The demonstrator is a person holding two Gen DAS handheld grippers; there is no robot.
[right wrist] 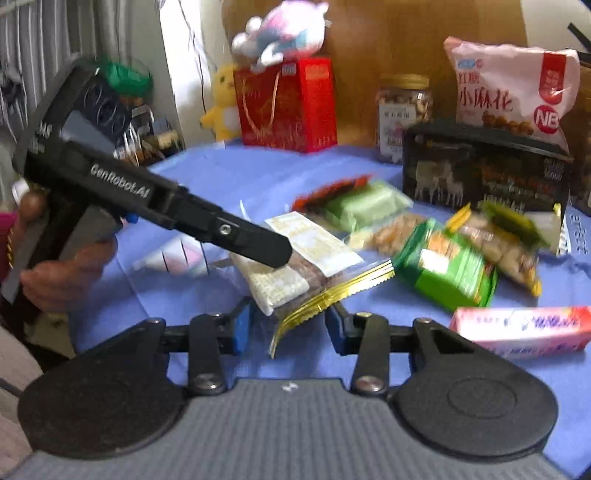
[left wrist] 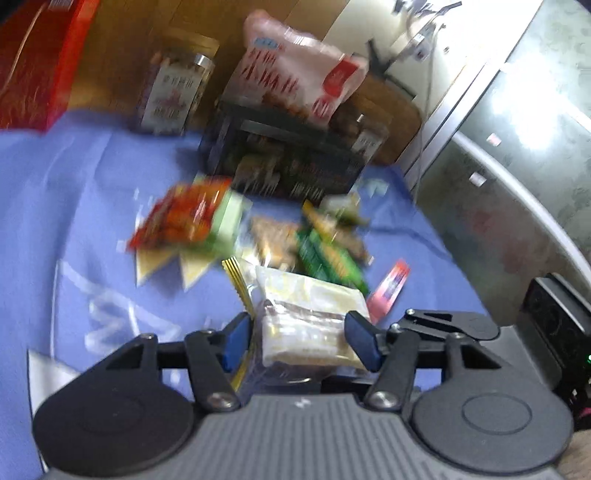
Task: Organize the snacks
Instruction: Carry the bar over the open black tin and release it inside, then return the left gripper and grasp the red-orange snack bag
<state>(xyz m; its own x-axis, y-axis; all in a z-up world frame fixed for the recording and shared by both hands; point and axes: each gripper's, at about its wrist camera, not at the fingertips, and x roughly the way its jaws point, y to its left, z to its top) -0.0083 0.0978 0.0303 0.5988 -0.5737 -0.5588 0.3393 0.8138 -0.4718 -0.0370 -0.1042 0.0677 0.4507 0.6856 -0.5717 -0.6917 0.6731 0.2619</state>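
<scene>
A clear packet of layered cream wafers with a gold crimped edge [left wrist: 308,328] lies on the blue cloth. My left gripper [left wrist: 301,341] has its blue pads on both sides of it, touching it. In the right wrist view the same packet [right wrist: 295,269] sits under the left gripper's finger [right wrist: 255,242]. My right gripper [right wrist: 288,326] is open, its jaws on either side of the packet's gold end. A loose pile of snacks lies beyond: a red-orange packet [left wrist: 184,218], a green packet [right wrist: 448,267], a pale green packet [right wrist: 364,206] and a pink bar [right wrist: 521,330].
A black tin box [right wrist: 484,173] stands at the back with a pink snack bag [right wrist: 511,86] on it. A nut jar [right wrist: 402,114], a red gift bag [right wrist: 288,105] and plush toys [right wrist: 280,31] stand behind. A grey cabinet [left wrist: 517,147] is at the right.
</scene>
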